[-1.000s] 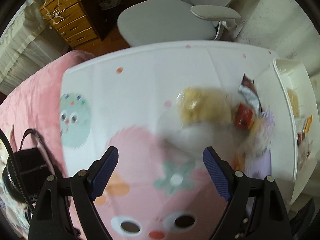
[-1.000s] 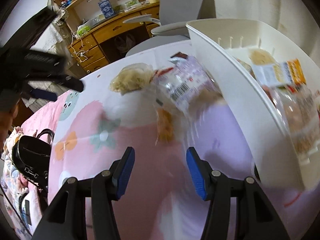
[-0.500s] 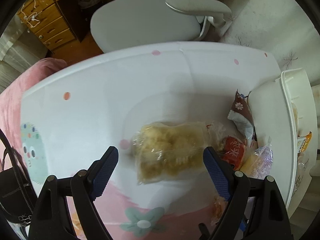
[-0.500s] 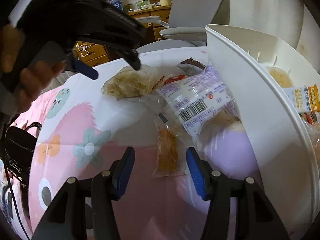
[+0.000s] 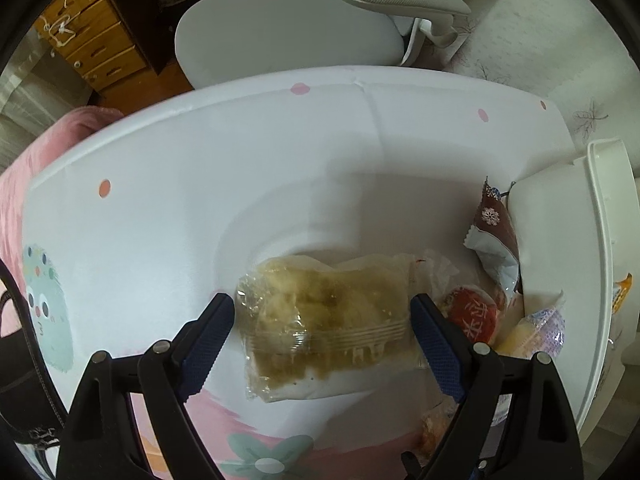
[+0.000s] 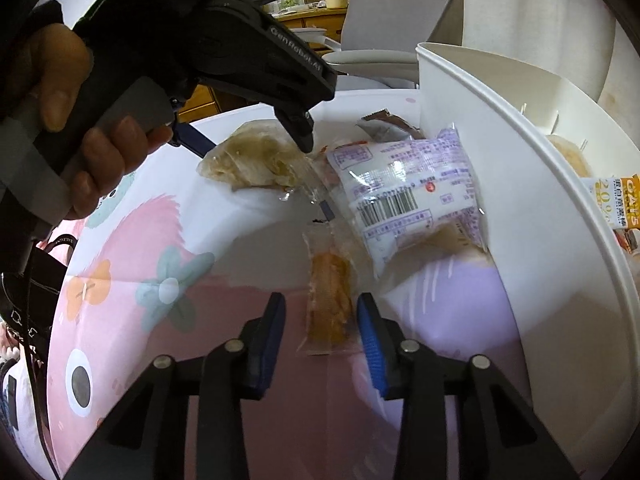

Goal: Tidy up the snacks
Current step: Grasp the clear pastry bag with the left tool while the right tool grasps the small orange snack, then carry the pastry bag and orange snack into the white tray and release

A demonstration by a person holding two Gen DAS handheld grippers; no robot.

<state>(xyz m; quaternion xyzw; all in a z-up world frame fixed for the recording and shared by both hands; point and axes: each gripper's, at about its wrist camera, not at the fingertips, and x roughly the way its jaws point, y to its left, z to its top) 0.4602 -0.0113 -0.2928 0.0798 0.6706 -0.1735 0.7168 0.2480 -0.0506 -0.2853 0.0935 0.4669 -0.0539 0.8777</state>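
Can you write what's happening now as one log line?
left gripper: open around pastry pack | right gripper: closing around orange snack | bin: beside

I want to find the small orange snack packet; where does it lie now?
In the right wrist view, the orange snack packet lies on the mat between the closing right gripper fingers, just below the purple-printed bag.

Soft, even indoor light, sharp centres, glare on clear wrappers, fisheye bending and black vignette at the edges
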